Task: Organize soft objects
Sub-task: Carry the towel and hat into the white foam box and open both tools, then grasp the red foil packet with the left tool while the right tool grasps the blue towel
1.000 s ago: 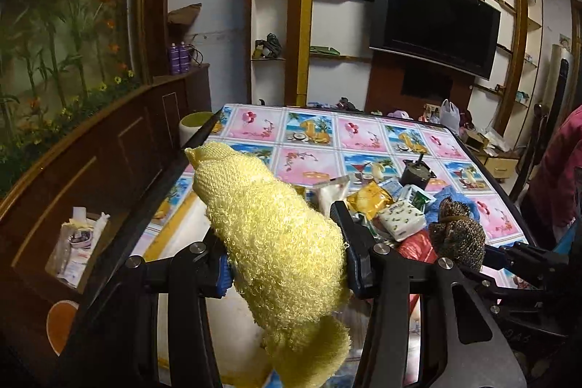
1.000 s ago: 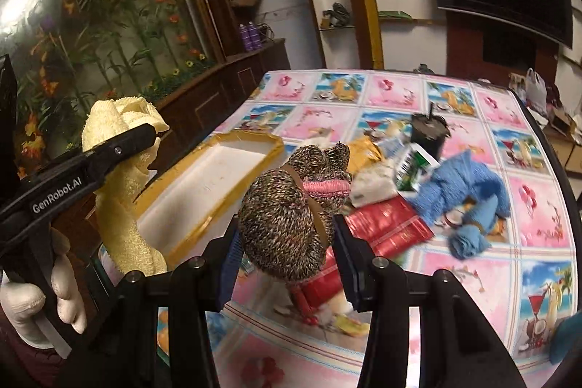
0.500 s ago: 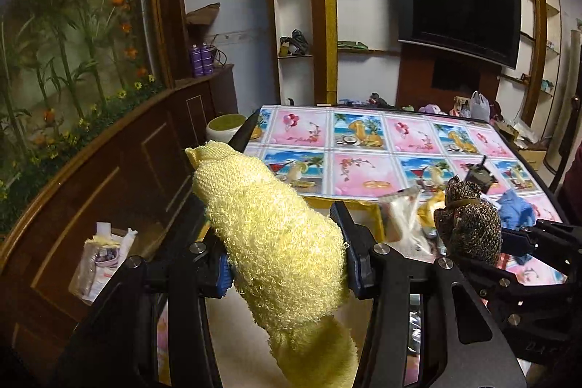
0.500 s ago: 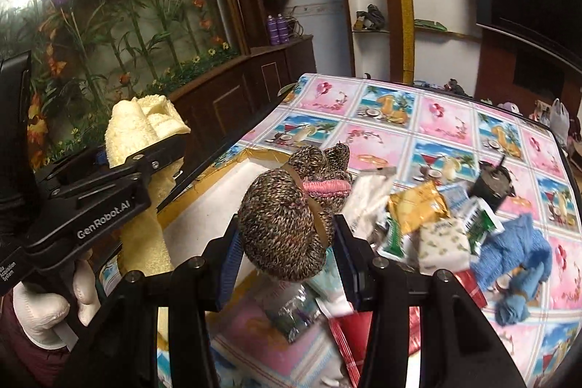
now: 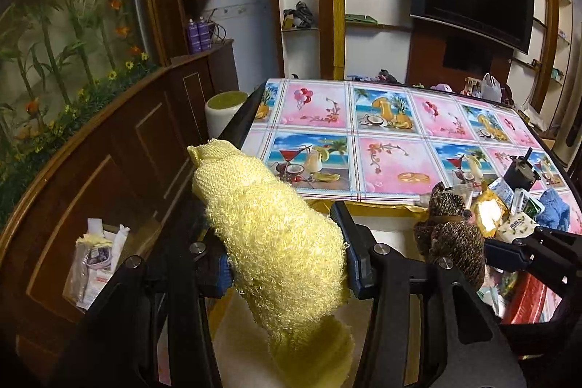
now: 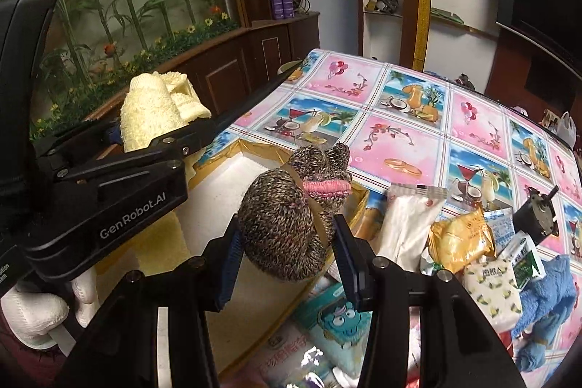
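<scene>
Now, line by line:
Left tool [image 5: 283,264]: clamped on a yellow cloth [image 5: 269,235]; its pads press both sides of the roll, which sticks up past the tips and hangs down below them.
Yellow cloth, place: held in the air over the bench's left edge, above the white tray [image 6: 232,177]; in the right wrist view it shows at the left [image 6: 152,111].
Right tool [image 6: 287,250]: clamped on a brown knit bundle [image 6: 287,224] tied with a tan band and a pink one.
Knit bundle, place: held above the tray's right rim, clear of the bench; in the left wrist view it sits at the right [image 5: 451,242].
Tray: white inside, yellow rim, lying at the bench's left edge toward the near end.
Bench [image 5: 382,133]: covered by a cloth of pink and beach-drink squares; its far half is bare.
Packets [image 6: 458,242]: piled just right of the tray, white, orange and green ones touching each other.
Blue cloth [image 6: 545,297]: crumpled by the right edge, beside the packets.
Black part [image 6: 538,217]: small, boxy, beyond the packets.
Hand [image 6: 32,311]: in a white glove, under the left tool.
</scene>
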Motion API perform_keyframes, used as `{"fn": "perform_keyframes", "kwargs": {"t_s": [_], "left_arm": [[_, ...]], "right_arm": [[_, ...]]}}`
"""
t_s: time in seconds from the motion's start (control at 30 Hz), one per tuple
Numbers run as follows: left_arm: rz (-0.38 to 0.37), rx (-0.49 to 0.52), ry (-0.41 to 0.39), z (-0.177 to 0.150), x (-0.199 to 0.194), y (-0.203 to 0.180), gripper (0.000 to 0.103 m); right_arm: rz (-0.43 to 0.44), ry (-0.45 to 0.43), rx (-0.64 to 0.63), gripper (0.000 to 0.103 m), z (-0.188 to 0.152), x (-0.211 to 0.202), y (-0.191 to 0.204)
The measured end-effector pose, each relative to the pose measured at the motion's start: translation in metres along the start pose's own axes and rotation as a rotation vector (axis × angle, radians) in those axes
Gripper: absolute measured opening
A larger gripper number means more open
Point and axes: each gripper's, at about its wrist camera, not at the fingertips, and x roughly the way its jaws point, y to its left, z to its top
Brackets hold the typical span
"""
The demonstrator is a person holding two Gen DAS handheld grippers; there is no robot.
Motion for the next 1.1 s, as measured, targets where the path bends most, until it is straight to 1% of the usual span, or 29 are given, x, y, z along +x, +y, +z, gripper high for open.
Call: {"fn": "perform_keyframes", "kwargs": {"t_s": [0.2,0.3,0.37,0.4,0.43,0.5,0.57,0.7,0.8,0.93,1.0,1.03,1.1], "left_arm": [[-0.029,-0.033,0.066,0.000,0.026,0.005,0.048],[-0.090,-0.080,0.111,-0.002,0.037,0.011,0.051],[-0.121,-0.114,0.127,-0.003,0.041,0.016,0.051],[-0.131,-0.126,0.130,-0.003,0.042,0.018,0.051],[-0.144,-0.140,0.130,-0.003,0.043,0.020,0.051],[-0.156,-0.160,0.130,-0.002,0.042,0.025,0.051],[-0.171,-0.180,0.135,-0.002,0.039,0.031,0.051],[-0.205,-0.196,0.121,0.003,0.030,0.039,0.051],[-0.228,-0.216,0.107,0.008,0.025,0.044,0.051],[-0.246,-0.270,0.124,0.011,0.016,0.054,0.050],[-0.218,-0.253,0.106,0.011,0.000,0.050,0.050],[-0.220,-0.243,0.096,0.010,-0.008,0.046,0.050],[-0.249,-0.227,0.094,0.008,-0.022,0.039,0.050]], "right_arm": [[-0.044,0.011,-0.055,0.047,0.002,0.017,0.005],[-0.050,0.005,-0.053,0.049,0.001,0.021,0.005],[-0.052,0.003,-0.044,0.051,0.001,0.024,0.004],[-0.052,0.002,-0.043,0.058,0.001,0.026,0.003],[-0.051,0.001,-0.044,0.067,0.001,0.027,0.003],[-0.046,-0.012,-0.043,0.072,0.001,0.027,0.001],[-0.046,-0.021,-0.035,0.072,0.002,0.024,-0.001],[-0.045,-0.038,0.000,0.072,0.003,0.009,-0.007],[-0.013,-0.032,0.051,0.072,0.001,-0.002,-0.015],[0.011,-0.041,0.109,0.072,-0.009,-0.025,-0.026],[0.009,-0.060,0.122,0.072,-0.017,-0.041,-0.032],[0.002,-0.068,0.126,0.072,-0.021,-0.048,-0.035],[-0.019,-0.087,0.142,0.072,-0.030,-0.066,-0.049]]}}
